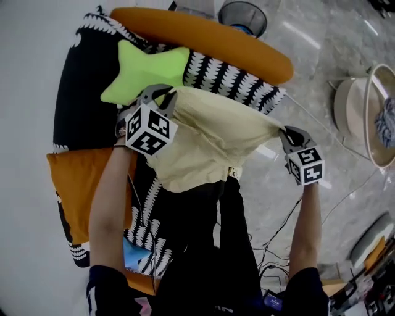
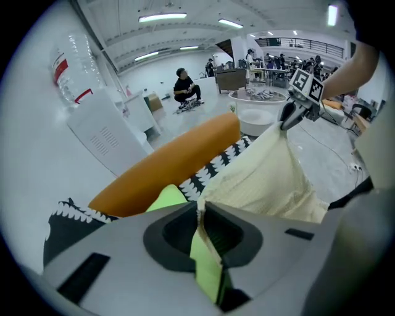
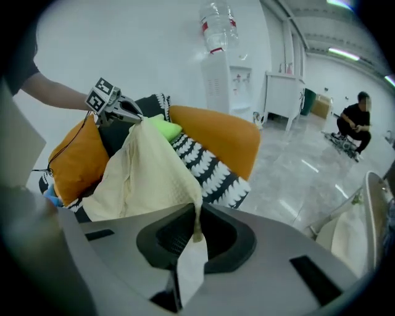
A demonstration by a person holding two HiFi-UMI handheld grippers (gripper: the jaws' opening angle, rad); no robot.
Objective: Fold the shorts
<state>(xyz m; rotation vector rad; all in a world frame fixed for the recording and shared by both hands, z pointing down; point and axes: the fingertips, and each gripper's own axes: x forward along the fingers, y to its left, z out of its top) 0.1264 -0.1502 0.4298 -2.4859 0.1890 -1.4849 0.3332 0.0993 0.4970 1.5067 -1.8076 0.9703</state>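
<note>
Left gripper [image 1: 159, 94] and right gripper [image 1: 285, 132] each pinch a top corner of the pale yellow shorts [image 1: 210, 142], which hang spread between them above the patterned sofa [image 1: 80, 80]. Fabric looks light, soft and limp; take hold at corners or hems.

place: large open lab hall | signs: ceiling strip lights [image 2: 162, 18]; water dispenser [image 3: 217, 86]; polished floor [image 3: 302, 176]; white cabinet [image 3: 282, 92]

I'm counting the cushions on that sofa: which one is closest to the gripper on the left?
The lime-green star-shaped cushion, right by the left gripper. The long bolster and the square cushion are both orange and farther off.
</note>
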